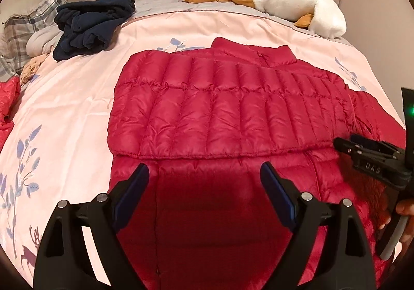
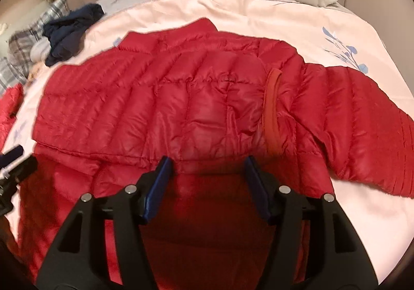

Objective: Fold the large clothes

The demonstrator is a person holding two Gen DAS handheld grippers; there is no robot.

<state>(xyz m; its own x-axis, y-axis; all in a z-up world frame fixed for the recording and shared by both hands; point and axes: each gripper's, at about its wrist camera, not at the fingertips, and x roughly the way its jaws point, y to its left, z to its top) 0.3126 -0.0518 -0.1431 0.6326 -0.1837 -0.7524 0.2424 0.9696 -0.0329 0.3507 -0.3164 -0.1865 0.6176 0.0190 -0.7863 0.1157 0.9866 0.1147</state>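
Hovering over the red puffer jacket (image 1: 227,109) on the bed (image 1: 77,114), both grippers were open w/ nothing held: left gripper (image 1: 204,184), right gripper (image 2: 208,176). Jacket's folded-over edge lay just ahead, long axis running left-right; unfolded sleeve (image 2: 362,129) nearer the right.

The red jacket (image 1: 220,114) runs off the lower picture edge.
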